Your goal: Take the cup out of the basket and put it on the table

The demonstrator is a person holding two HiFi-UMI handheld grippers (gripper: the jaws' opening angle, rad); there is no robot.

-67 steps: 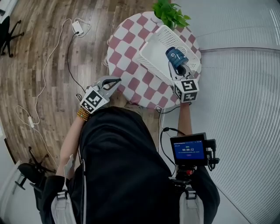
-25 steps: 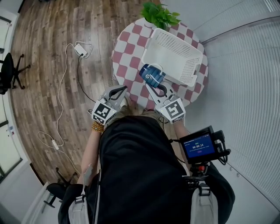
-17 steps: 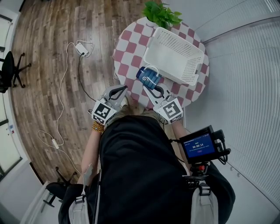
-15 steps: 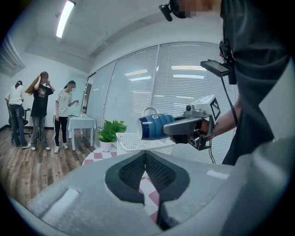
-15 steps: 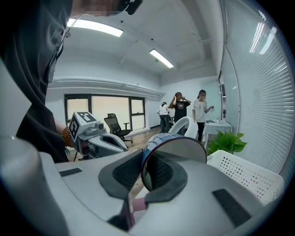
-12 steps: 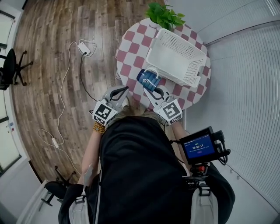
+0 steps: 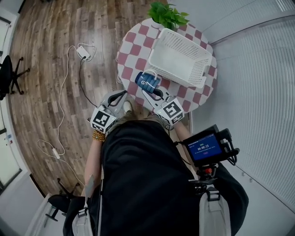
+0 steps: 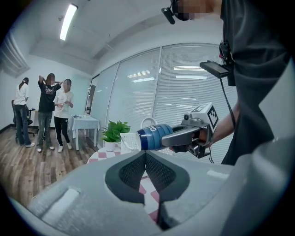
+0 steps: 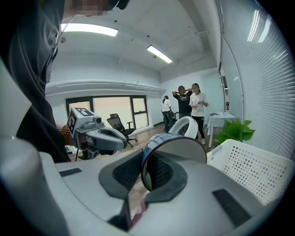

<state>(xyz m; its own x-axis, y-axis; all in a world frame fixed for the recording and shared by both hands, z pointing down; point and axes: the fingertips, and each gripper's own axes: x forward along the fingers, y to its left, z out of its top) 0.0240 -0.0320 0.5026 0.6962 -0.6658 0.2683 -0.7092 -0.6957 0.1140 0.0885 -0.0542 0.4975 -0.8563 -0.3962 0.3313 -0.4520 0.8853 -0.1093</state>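
The blue cup [image 7: 146, 82] with a white handle hangs over the near edge of the round checkered table [image 7: 130, 54], tipped on its side. My right gripper [image 7: 148, 92] is shut on its wall, one pad inside the rim and one outside, as the right gripper view shows around the cup [image 9: 173, 147]. The white perforated basket [image 7: 203, 60] stands to the right with nothing in it. My left gripper [image 7: 120, 94] sits left of the cup, off the table's edge, shut with nothing in it. In the left gripper view the cup [image 8: 154, 136] is just beyond my left gripper [image 8: 145, 156].
A potted plant [image 7: 167, 14] stands at the table's far edge behind the basket. Cables and a power adapter [image 7: 83, 53] lie on the wood floor at left. A monitor [image 7: 205, 147] hangs at the person's chest. People [image 8: 46, 110] stand far off.
My right gripper has lifted the cup out of the basket and carried it left and nearer, over the table's near edge. The left gripper has stayed put and shut.
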